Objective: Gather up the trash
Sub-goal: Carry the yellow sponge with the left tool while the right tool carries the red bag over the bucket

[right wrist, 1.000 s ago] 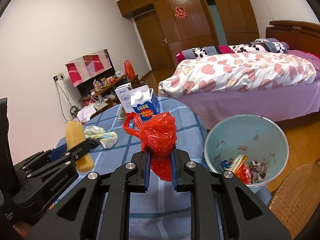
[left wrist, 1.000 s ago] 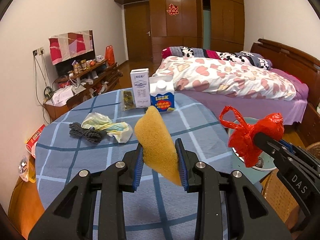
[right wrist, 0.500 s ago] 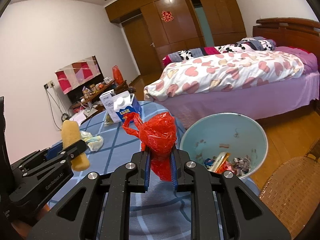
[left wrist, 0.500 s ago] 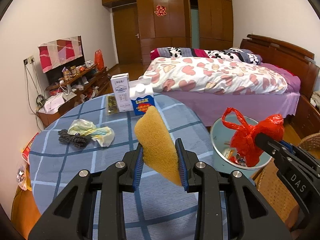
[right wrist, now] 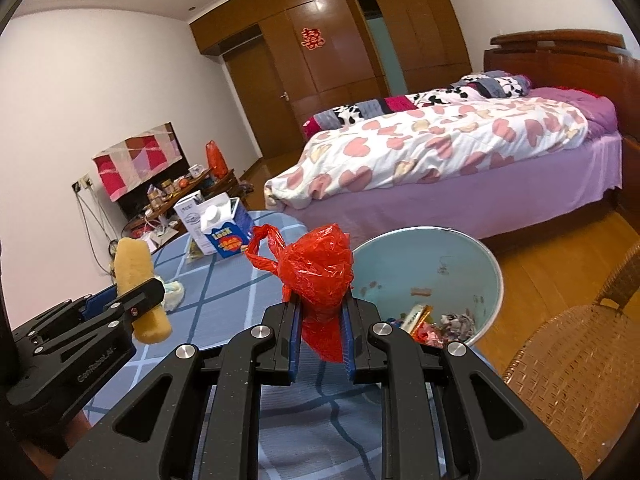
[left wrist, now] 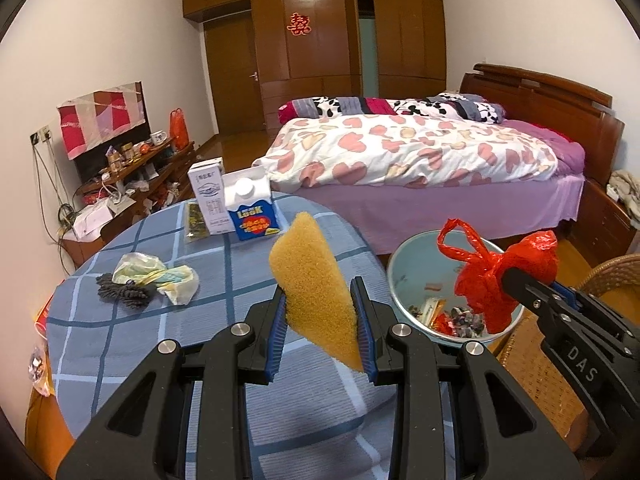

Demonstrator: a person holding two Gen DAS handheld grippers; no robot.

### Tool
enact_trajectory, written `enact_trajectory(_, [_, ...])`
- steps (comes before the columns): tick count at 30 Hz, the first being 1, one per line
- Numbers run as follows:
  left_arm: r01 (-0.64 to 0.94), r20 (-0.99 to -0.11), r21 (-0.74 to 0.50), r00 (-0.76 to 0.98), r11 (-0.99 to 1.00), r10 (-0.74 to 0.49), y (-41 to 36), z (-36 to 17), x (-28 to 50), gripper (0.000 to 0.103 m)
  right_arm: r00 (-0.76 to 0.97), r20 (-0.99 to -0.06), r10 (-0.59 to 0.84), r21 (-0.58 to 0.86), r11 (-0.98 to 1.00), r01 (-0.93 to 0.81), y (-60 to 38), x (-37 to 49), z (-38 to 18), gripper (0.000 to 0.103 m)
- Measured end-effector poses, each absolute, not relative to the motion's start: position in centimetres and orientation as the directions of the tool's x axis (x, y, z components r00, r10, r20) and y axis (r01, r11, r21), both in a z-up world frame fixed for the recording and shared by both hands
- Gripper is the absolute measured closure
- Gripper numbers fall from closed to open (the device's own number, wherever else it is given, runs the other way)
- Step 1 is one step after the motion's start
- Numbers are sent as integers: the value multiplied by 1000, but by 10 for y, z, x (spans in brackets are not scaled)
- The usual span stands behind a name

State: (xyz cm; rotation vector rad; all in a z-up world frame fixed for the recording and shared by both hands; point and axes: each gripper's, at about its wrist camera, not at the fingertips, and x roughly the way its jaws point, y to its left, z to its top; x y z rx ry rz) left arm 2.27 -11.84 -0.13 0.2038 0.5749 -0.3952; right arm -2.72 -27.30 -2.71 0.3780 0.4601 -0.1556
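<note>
A crumpled red plastic bag (right wrist: 320, 276) was gripped between the closed jaws of the right gripper (right wrist: 322, 344), and it was held close beside the rim of the pale blue trash bin (right wrist: 486, 256), which stood on the floor just past the edge of the counter (right wrist: 240, 292), ahead and to the right. Scraps and wrappers were seen already lying in the bin's bottom. The right gripper was judged the nearer of the two to the bin; a short carry forward and rightward seemed all that was needed before letting go.

A yellow sponge (left wrist: 314, 292) was clamped by the left gripper (left wrist: 322, 336), with its long axis tilted upward and leftward from the jaws, and it was held above the counter, farther from the bin, which lay to its right (left wrist: 400, 256).

On the blue checked cloth of the counter were left a crumpled wrapper (left wrist: 160, 276) touching a dark knitted scrap (left wrist: 124, 292), a flat packet (left wrist: 196, 222), a white carton (left wrist: 210, 196) and a blue milk carton (left wrist: 252, 212) beside it. Beyond were seen a bed (left wrist: 420, 160) with a heart-patterned quilt, a wooden wardrobe (left wrist: 320, 40), and a wicker chair (right wrist: 568, 376) near the bin.
</note>
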Motion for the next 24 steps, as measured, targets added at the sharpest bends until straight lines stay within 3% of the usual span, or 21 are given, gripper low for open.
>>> enact_trajectory(24, [508,-559,82,736,858,-382,-171,0,24,73,877,-455,-158,332,883,331,-314,-33,-28,86])
